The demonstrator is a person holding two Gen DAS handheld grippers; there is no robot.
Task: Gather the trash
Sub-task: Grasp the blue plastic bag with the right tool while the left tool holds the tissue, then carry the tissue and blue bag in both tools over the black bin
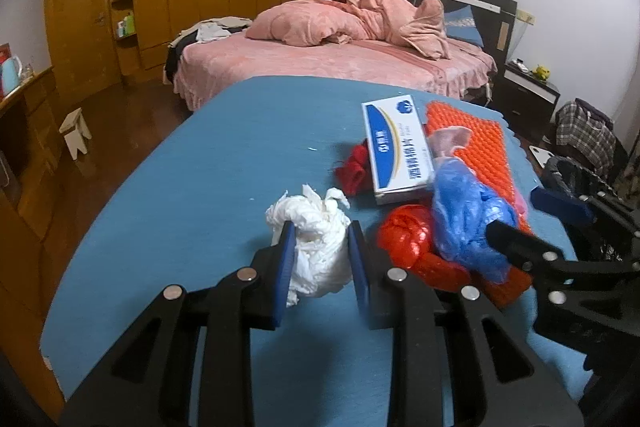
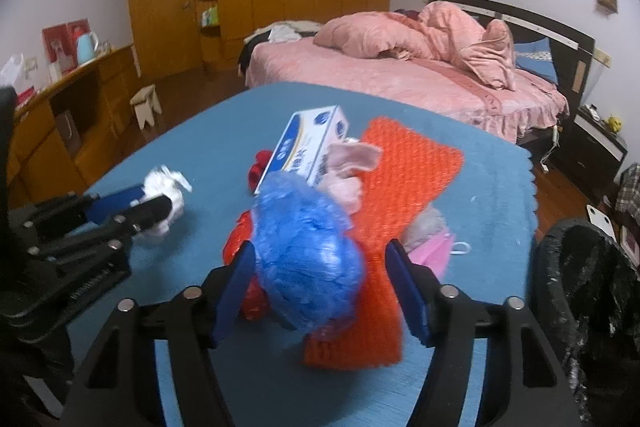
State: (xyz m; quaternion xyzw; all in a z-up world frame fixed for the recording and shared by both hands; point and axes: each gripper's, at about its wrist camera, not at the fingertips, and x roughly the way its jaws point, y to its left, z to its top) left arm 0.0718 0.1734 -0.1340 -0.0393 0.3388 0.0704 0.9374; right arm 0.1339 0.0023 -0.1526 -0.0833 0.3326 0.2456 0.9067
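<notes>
Trash lies heaped on a blue-covered counter (image 1: pixel 200 155) in a bedroom: a crumpled white tissue wad (image 1: pixel 316 247) near the front, a blue plastic bag (image 2: pixel 308 259) and a red plastic bag (image 1: pixel 404 239) to its right, with a blue-and-white carton (image 1: pixel 396 147), an orange bubble-wrap sheet (image 2: pixel 408 167) and a pink scrap (image 2: pixel 348 167) farther back. The left claw (image 1: pixel 322 255) is clamped on the tissue wad, both blue pads pressed into its sides, the paper bulging out ahead of the fingertips. The right claw (image 2: pixel 320 287) straddles the blue plastic bag with its jaws partly apart; the left pad meets the crinkled film while the right pad stands clear of it, so the bag does not look gripped yet. Both tools tilt down toward the counter from the near edge and work side by side, each taking its own item, which would let two pieces go out in one trip. A black-lined waste bin (image 2: pixel 580 287) stands just off the counter's right edge, close to the right claw, and is the likely destination. A pink face mask (image 2: pixel 436 251) rests near the right edge, beyond the right pad. A pink bed (image 1: pixel 340 67) fills the far room.
</notes>
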